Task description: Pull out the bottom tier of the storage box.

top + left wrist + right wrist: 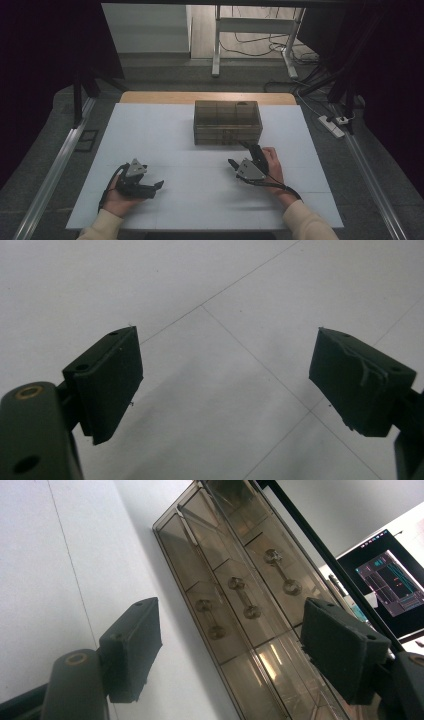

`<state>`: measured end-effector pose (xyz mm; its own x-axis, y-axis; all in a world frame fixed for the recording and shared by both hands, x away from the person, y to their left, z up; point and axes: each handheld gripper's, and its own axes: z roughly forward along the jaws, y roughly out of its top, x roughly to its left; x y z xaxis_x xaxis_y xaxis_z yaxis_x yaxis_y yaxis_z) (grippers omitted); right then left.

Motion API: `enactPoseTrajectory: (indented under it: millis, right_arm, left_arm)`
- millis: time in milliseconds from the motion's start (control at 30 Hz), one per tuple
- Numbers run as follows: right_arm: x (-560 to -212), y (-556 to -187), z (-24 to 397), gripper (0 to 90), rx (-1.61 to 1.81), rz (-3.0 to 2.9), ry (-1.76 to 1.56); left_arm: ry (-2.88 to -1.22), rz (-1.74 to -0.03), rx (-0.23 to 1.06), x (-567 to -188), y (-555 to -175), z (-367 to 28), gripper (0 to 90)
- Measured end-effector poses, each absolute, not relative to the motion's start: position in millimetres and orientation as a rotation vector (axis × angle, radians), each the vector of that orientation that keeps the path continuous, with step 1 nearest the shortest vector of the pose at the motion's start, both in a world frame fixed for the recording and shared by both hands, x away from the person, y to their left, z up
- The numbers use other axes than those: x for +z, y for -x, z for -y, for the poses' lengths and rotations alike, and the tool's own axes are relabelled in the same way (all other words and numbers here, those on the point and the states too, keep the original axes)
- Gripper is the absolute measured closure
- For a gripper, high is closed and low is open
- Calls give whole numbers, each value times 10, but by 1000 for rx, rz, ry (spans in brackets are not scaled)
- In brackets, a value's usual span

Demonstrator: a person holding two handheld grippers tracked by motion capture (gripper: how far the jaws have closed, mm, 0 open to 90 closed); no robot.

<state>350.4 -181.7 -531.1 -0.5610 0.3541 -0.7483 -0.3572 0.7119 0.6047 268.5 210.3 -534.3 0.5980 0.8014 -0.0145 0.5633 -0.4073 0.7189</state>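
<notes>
Drawer box (227,122): smoky translucent brown plastic, rectangular, three drawer fronts with dumbbell-shaped pulls; stands at the far middle of the table (150,140), a matte white surface with thin seam lines. Right tongs (241,154): black, blocky pads, spread wide and empty, just in front of the box, apart from it. Left tongs (159,185): same build, released, nothing between them, over bare table, well apart from the box.
</notes>
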Motion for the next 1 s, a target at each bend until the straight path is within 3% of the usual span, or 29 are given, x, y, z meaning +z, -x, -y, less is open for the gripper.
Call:
enactPoseTrajectory:
  millis: [1000]
  right_arm:
    - [-5351, -3568, 1766, 294, 895, -1976, 33]
  left_arm:
    - [-2125, -1073, 442, -5342, -2684, -2109, 141]
